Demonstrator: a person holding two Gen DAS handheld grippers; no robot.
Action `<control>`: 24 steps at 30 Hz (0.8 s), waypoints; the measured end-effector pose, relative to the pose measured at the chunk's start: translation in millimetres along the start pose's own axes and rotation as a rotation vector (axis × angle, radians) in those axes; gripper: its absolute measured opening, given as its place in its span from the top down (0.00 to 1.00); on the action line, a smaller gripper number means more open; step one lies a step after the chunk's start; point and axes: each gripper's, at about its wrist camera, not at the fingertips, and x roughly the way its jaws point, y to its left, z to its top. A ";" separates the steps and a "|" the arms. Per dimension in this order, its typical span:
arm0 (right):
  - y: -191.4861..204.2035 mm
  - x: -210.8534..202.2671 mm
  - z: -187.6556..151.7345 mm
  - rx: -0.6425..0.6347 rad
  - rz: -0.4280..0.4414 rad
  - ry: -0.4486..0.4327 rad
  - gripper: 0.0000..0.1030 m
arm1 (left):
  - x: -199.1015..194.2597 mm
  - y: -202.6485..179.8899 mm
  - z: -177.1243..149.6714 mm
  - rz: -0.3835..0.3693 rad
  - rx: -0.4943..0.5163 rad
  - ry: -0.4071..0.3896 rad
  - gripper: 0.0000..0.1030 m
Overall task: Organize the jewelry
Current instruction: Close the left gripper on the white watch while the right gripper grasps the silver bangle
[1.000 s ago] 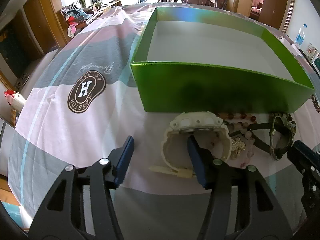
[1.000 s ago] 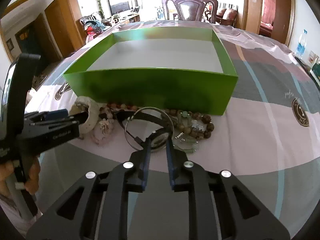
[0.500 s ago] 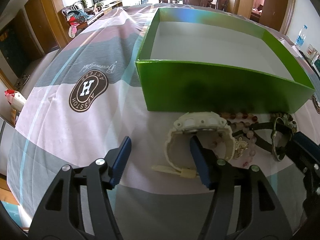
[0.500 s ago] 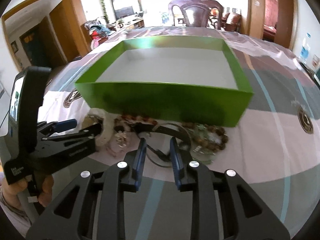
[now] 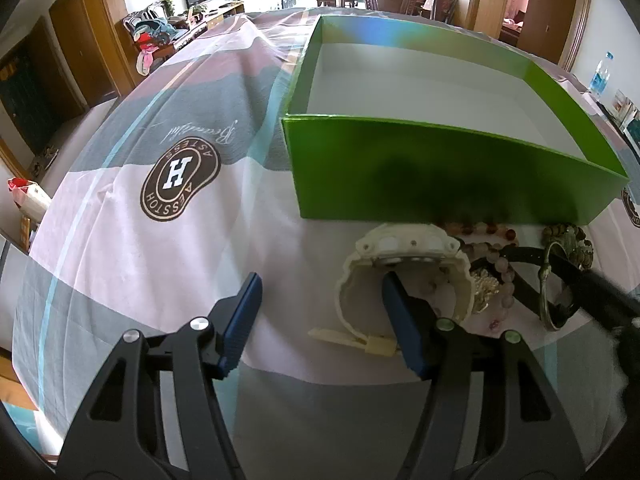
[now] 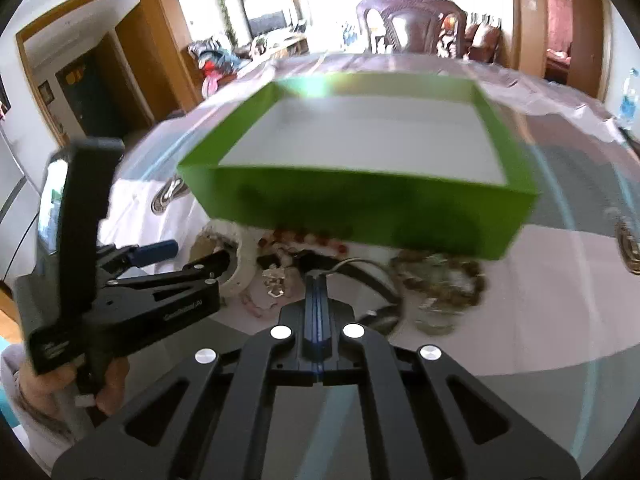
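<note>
A green box with a white inside stands open on the bedsheet; it also shows in the right wrist view. Jewelry lies in a row before its front wall: a cream watch, pink and brown bead bracelets, a thin metal bangle. My left gripper is open, its right finger inside the watch's strap loop. My right gripper is shut on the thin metal bangle at its near left edge. The view is blurred.
A striped sheet with a brown H logo covers the surface. A dark beaded bracelet pile lies right of the bangle. A water bottle stands far right. A wooden chair is behind the box.
My right gripper has closed from a narrow gap onto the bangle and shifted left. My left gripper has stayed open at the watch.
</note>
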 end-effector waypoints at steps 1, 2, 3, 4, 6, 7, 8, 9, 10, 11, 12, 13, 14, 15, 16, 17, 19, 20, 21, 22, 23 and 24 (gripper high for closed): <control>-3.2 -6.3 -0.5 0.005 -0.002 -0.009 1.00 | 0.3 -0.5 0.7 0.001 0.000 0.000 0.39; -8.7 -14.9 -1.4 0.015 -0.008 -0.024 1.00 | 0.2 0.0 0.1 0.000 0.000 0.000 0.39; -14.2 -21.2 -2.0 0.026 -0.020 -0.036 1.00 | 0.3 0.0 0.6 0.000 0.000 0.000 0.39; -19.9 -26.2 -2.4 0.038 -0.035 -0.045 1.00 | 0.3 0.2 0.2 0.000 0.000 0.000 0.39; -33.0 -35.8 -3.9 0.065 -0.064 -0.058 1.00 | 1.0 0.1 1.2 -0.002 -0.001 0.000 0.42; -39.4 -37.6 -4.3 0.077 -0.074 -0.054 0.99 | 1.2 -0.6 2.2 -0.010 0.000 0.000 0.44; -42.7 -36.9 -5.0 0.084 -0.080 -0.049 0.99 | 1.3 -2.1 3.1 -0.018 0.003 0.002 0.50; -45.3 -34.8 -5.3 0.092 -0.083 -0.044 0.99 | 1.2 -4.1 4.5 -0.023 0.006 0.001 0.56; -45.9 -31.8 -6.2 0.095 -0.084 -0.037 0.99 | 0.9 -6.7 4.8 -0.025 0.014 -0.001 0.59; -44.3 -26.2 -6.9 0.090 -0.082 -0.025 0.97 | 0.5 -9.6 4.7 -0.028 0.025 -0.004 0.66; -42.3 -21.0 -6.9 0.087 -0.082 -0.018 0.94 | 0.0 -12.2 4.4 -0.023 0.035 -0.007 0.69; -41.6 -16.6 -7.6 0.086 -0.084 -0.010 0.84 | -0.7 -14.7 4.2 -0.015 0.045 -0.009 0.69; -39.3 -10.4 -6.9 0.081 -0.084 -0.004 0.82 | -1.1 -14.1 3.6 -0.014 0.048 -0.009 0.69; -38.0 -6.3 -6.1 0.074 -0.082 -0.001 0.82 | -1.3 -13.5 3.5 -0.016 0.046 -0.006 0.69; -36.2 -1.3 -4.7 0.067 -0.084 0.004 0.82 | -1.4 -12.4 3.6 -0.022 0.043 -0.002 0.69; -34.4 4.7 -3.0 0.056 -0.089 0.010 0.82 | -1.4 -11.3 3.7 -0.025 0.041 0.001 0.69; -31.5 11.9 -0.5 0.045 -0.103 0.022 0.82 | -1.4 -10.7 4.6 -0.018 0.037 0.004 0.67; -28.5 12.2 1.0 0.036 -0.099 0.025 0.82 | -1.4 -9.6 4.8 -0.014 0.034 0.005 0.65; -24.5 10.2 1.7 0.025 -0.085 0.020 0.82 | -1.8 -8.7 4.9 -0.009 0.028 0.005 0.60; -19.8 7.5 1.9 0.012 -0.067 0.015 0.82 | -1.8 -7.9 5.6 -0.006 0.022 0.004 0.58; -12.8 4.7 2.1 -0.008 -0.038 0.010 0.82 | -1.5 -6.6 5.5 -0.004 0.018 0.004 0.57; -7.3 3.7 2.1 -0.023 -0.015 0.010 0.82 | -1.0 -5.9 5.5 -0.005 0.013 0.005 0.57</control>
